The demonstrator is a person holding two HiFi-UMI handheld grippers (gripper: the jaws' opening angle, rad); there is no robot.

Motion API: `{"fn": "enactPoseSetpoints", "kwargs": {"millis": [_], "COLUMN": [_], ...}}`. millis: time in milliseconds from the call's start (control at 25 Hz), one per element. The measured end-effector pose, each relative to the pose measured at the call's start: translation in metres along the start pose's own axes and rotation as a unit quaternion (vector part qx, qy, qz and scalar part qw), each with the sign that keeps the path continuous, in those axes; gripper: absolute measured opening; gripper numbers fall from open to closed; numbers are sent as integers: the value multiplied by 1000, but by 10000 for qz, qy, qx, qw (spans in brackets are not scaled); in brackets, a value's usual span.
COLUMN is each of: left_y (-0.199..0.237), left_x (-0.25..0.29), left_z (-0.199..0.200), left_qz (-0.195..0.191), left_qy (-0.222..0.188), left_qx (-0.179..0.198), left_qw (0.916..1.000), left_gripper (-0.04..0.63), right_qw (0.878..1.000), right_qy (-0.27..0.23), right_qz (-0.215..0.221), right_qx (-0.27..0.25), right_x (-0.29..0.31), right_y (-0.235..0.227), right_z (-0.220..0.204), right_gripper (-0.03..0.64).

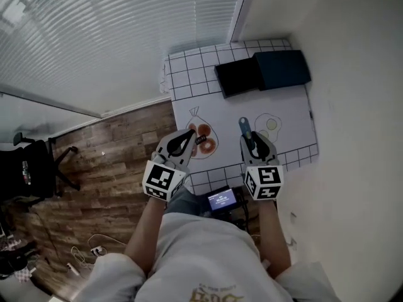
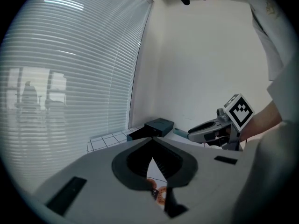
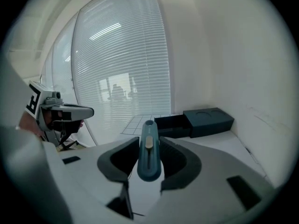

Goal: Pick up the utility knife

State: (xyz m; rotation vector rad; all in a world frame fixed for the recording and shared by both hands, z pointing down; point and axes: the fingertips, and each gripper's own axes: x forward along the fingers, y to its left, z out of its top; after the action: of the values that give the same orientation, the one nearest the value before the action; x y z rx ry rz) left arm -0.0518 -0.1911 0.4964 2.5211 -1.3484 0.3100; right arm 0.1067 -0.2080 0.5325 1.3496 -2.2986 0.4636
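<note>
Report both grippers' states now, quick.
Left gripper: closed, empty.
Right gripper: closed on the utility knife.

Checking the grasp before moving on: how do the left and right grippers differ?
The right gripper is shut on the knife; the left gripper is shut on nothing, its jaws meeting at the tips. In the head view the right gripper points straight ahead; the left gripper angles inward. Both are over the mat.
</note>
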Motion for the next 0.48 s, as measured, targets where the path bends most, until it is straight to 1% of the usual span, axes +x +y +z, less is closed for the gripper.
{"fn": "enactPoseSetpoints", "kwargs": {"millis": [320,480], "left_y": [1,-5], "left_x": [-15,-23], "left_z": [40,57], "left_qz": [148,139], "left_qy": [-377,-527], "left_qx": [133,215], "left_qw": [9991,9983], "left_gripper": [8,8], "right_qw": [9987,9971], "right_qy": [-505,-756], "right_qz": [-65,-77], "right_qx": [12,2], "right_x": [-29,-42], "right_y": [8,11], "right_z": [36,53], "right_gripper": [141,140]}}
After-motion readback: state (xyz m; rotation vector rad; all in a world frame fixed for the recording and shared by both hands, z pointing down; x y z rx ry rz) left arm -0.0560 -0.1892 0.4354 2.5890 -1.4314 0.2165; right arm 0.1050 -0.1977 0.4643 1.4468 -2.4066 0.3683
